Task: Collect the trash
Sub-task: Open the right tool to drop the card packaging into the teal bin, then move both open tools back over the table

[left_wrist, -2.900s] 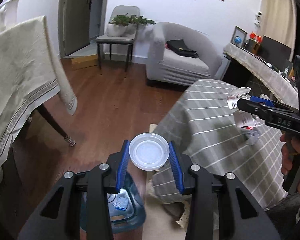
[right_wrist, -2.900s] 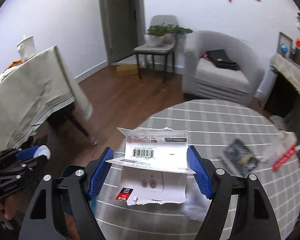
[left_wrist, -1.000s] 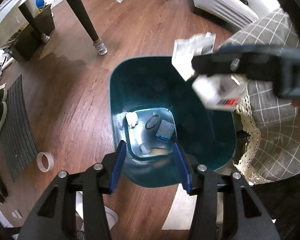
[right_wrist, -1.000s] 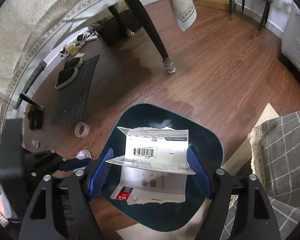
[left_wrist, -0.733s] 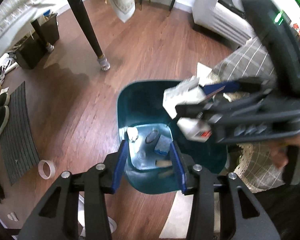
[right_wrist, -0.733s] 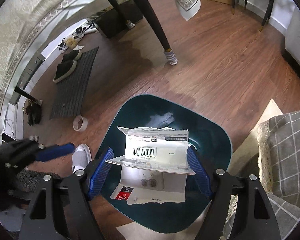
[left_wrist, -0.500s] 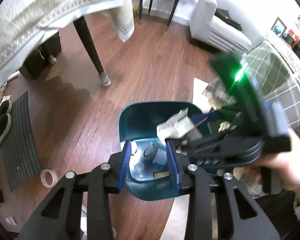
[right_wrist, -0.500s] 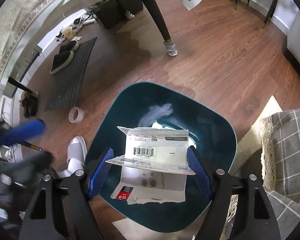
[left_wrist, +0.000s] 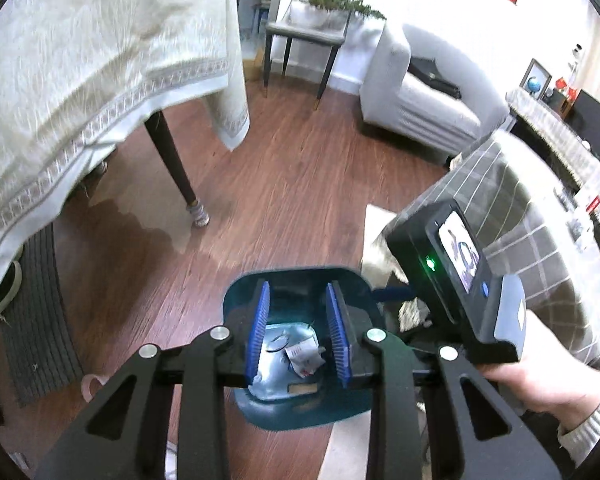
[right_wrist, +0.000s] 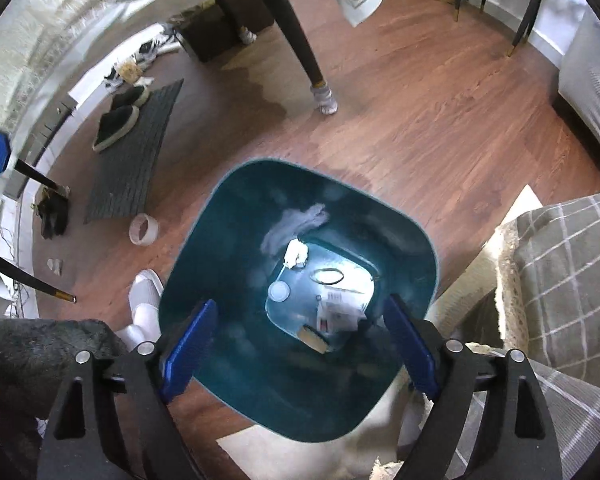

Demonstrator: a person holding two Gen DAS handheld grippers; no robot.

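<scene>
Dropping trash into the bin (right_wrist: 228, 240).

Hanging over the bin: right claw (right_wrist: 298, 352) opening wide, holding nothing; left claw (left_wrist: 298, 334) closing, nearly shut, holding nothing. Lying at the bin's bottom: torn box (right_wrist: 338, 314), small lid (right_wrist: 279, 292).

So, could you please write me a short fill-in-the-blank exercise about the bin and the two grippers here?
1. The torn package lies at the bottom of the teal ____.
2. The right gripper, jaws opening, holds ____.
3. The tape roll lies on the wooden ____.
4. Between the left gripper pads there is ____.

Missing words: bin; nothing; floor; nothing
</scene>
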